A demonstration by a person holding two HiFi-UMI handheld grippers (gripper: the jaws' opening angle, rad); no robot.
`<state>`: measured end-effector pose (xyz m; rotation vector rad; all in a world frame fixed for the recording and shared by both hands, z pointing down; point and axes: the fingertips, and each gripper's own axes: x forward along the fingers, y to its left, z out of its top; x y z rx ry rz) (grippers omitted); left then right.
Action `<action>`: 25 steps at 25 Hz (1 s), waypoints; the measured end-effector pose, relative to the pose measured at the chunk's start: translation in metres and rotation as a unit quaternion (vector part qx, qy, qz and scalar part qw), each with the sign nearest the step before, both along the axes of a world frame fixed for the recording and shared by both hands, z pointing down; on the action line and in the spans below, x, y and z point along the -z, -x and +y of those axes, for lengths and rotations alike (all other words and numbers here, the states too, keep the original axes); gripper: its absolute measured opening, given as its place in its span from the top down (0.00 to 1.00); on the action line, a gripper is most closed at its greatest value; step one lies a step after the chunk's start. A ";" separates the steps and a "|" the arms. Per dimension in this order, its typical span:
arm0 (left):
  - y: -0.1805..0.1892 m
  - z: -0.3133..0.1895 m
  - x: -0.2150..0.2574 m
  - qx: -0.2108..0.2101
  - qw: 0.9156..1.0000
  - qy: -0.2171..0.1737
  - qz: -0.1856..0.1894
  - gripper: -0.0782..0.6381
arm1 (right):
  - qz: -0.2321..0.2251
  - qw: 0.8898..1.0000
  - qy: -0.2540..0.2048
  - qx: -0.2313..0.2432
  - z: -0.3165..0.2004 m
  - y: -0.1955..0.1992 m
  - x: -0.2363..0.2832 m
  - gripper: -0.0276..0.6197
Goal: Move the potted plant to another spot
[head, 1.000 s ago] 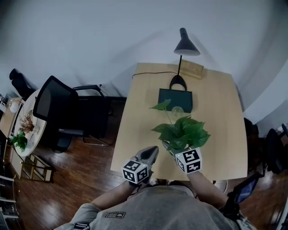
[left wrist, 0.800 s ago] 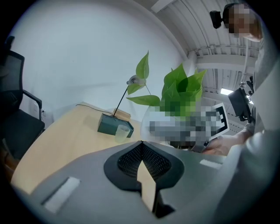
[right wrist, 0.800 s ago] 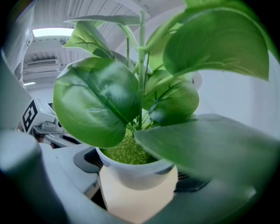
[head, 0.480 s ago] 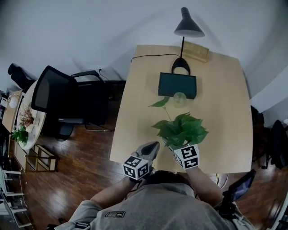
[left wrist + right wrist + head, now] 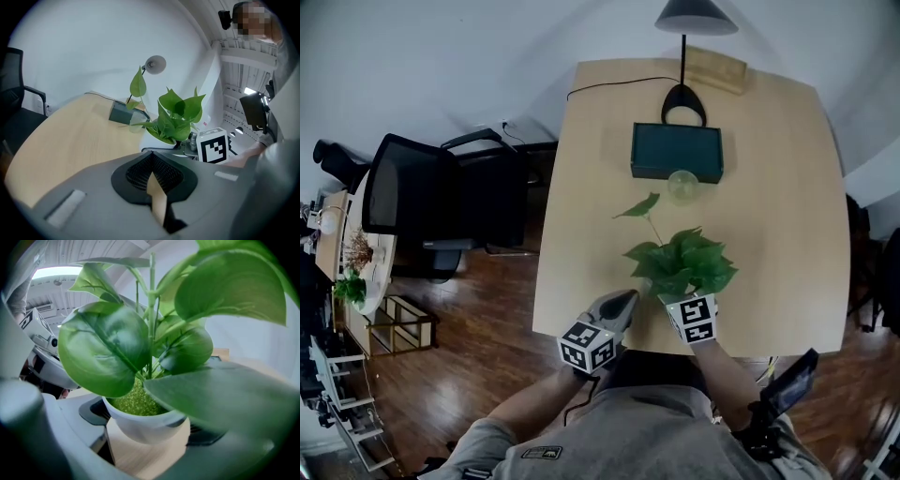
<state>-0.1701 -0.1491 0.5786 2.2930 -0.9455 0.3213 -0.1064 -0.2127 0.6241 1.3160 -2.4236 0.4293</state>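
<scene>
The potted plant [image 5: 680, 265], green leaves in a small white pot [image 5: 145, 425], sits between the wide-set jaws of my right gripper [image 5: 677, 298], which is shut on the pot. It hangs just over the wooden table [image 5: 600, 187] near its front edge. My left gripper [image 5: 616, 302] is shut and empty, a little to the left of the plant at the table's near edge. In the left gripper view the plant [image 5: 176, 117] and the right gripper's marker cube [image 5: 213, 146] stand ahead to the right of the closed jaws.
Farther back on the table are a dark green box [image 5: 675, 152], a small glass ball [image 5: 682, 185], a black desk lamp [image 5: 684, 94] with its cable, and a wooden block [image 5: 717, 66]. A black office chair [image 5: 422, 202] stands left of the table.
Both grippers have sunk toward the table, the right one carrying the plant down with it. The head view has tipped, so the table sits higher in the picture.
</scene>
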 end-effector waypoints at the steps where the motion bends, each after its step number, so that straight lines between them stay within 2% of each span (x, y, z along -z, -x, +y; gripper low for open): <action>1: 0.000 0.000 -0.003 -0.001 1.000 0.003 0.000 0.90 | 0.001 1.000 0.005 -0.003 0.000 -0.002 -0.007 0.21; 9: -0.001 0.003 -0.019 -0.005 1.000 0.027 -0.004 0.90 | 0.004 0.999 0.033 -0.013 0.005 -0.003 -0.039 0.21; 16: 0.001 0.007 -0.021 -0.003 1.000 0.031 0.001 0.90 | 0.009 0.999 0.032 -0.017 0.008 0.000 -0.038 0.21; 25: 0.001 0.013 -0.027 -0.006 0.999 0.034 -0.002 0.90 | 0.038 0.999 0.021 -0.016 0.010 -0.001 -0.042 0.20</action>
